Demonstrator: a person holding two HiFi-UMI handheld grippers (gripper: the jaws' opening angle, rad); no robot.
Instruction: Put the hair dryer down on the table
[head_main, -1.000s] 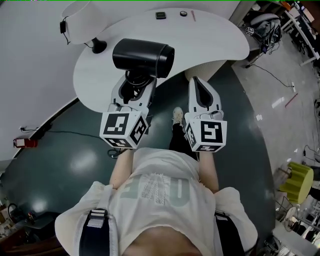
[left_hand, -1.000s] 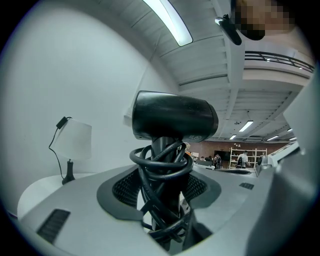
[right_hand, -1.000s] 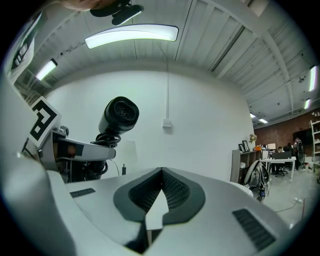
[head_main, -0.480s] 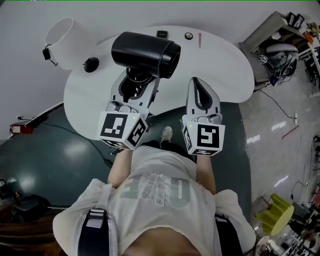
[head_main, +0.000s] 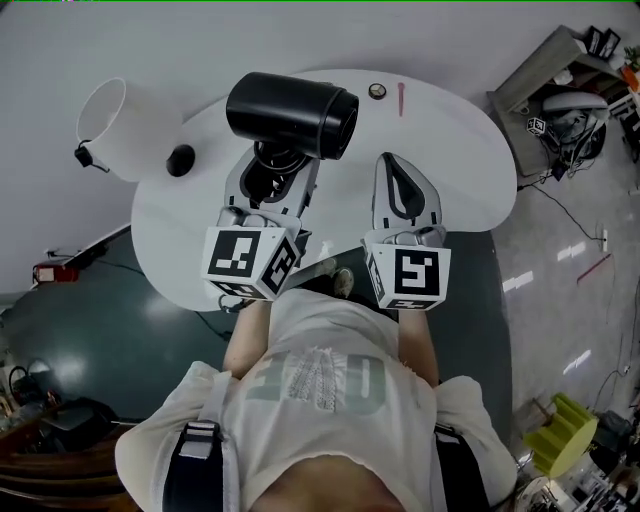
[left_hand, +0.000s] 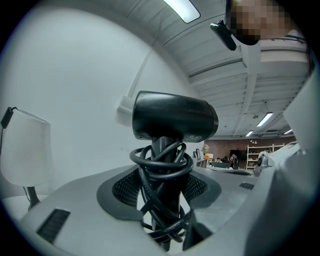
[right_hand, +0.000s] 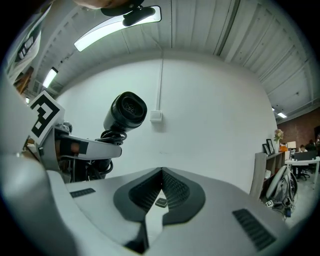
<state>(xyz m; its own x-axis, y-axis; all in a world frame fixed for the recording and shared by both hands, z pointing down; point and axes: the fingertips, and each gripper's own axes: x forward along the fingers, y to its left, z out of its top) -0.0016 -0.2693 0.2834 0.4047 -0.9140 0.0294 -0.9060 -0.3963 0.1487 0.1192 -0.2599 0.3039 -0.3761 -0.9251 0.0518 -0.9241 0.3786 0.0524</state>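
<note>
The black hair dryer (head_main: 290, 112) stands upright above the white table (head_main: 460, 150), its cord coiled round the handle. My left gripper (head_main: 278, 162) is shut on that cord-wrapped handle, and the barrel lies crosswise above the jaws. In the left gripper view the hair dryer (left_hand: 175, 117) fills the middle, with the handle and cord pinched in my left gripper (left_hand: 162, 182). My right gripper (head_main: 393, 162) hovers beside it over the table, shut with nothing in it. In the right gripper view my right gripper (right_hand: 161, 172) has its tips touching, and the hair dryer (right_hand: 125, 112) is up at the left.
A white lamp shade (head_main: 110, 125) and its black base (head_main: 181, 160) stand at the table's left end. A small round thing (head_main: 377, 91) and a red pen (head_main: 401, 100) lie at the far edge. Shelves and bags (head_main: 565, 95) crowd the right; a yellow stool (head_main: 560, 435) stands at lower right.
The person has stepped up to the table. Both grippers, first at its near edge, now reach over the tabletop, the left still carrying the hair dryer.
</note>
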